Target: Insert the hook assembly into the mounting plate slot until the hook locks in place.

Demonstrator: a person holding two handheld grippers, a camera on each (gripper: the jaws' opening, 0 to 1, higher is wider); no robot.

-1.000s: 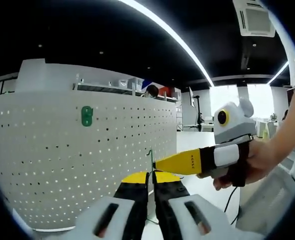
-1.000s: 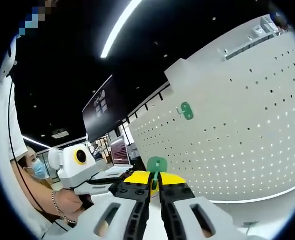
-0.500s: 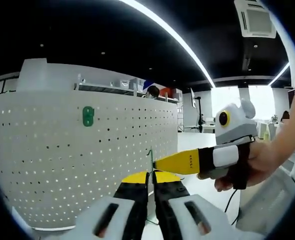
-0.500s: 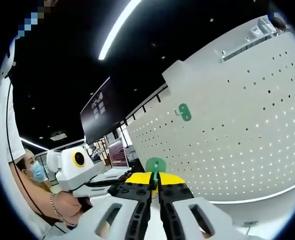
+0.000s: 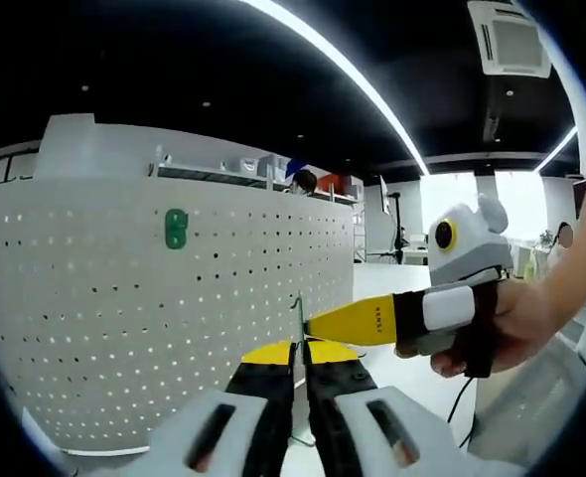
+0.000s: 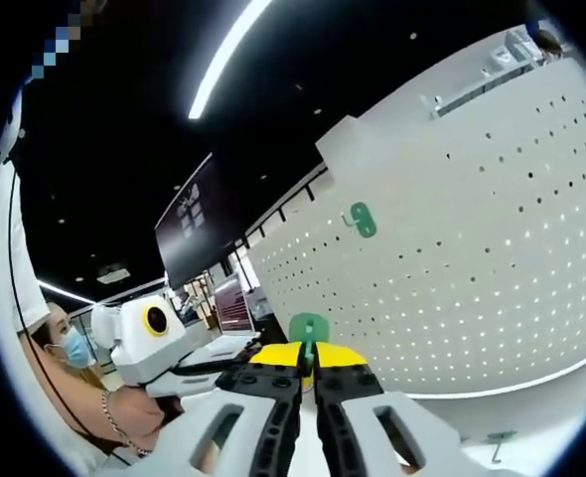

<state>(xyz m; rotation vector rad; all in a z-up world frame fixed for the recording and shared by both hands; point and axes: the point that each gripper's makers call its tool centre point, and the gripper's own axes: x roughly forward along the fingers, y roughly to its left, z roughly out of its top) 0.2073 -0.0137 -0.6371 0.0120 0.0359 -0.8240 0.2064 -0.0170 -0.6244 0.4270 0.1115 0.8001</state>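
- While the hook assembly is held off the board, the main risk is judged to be a missed slot: a tilted approach could jam the green plate (image 6: pixel 309 327) against the pegboard (image 6: pixel 472 258) rather than seat it.
- The right gripper (image 6: pixel 307 370) is seen with its fingers closed on that green plate, which stands upright just above the yellow tips, its long axis roughly vertical.
- A thin wire hook (image 5: pixel 298 310) is seen between the tips of both grippers; the left gripper (image 5: pixel 299 356) has its fingers pressed together, apparently pinching the wire, though this is hard to confirm.
- A slip of the wire could be caused by so narrow a pinch.
- A second green plate (image 5: pixel 176 228) is already mounted on the pegboard, upright, well apart from the held parts.
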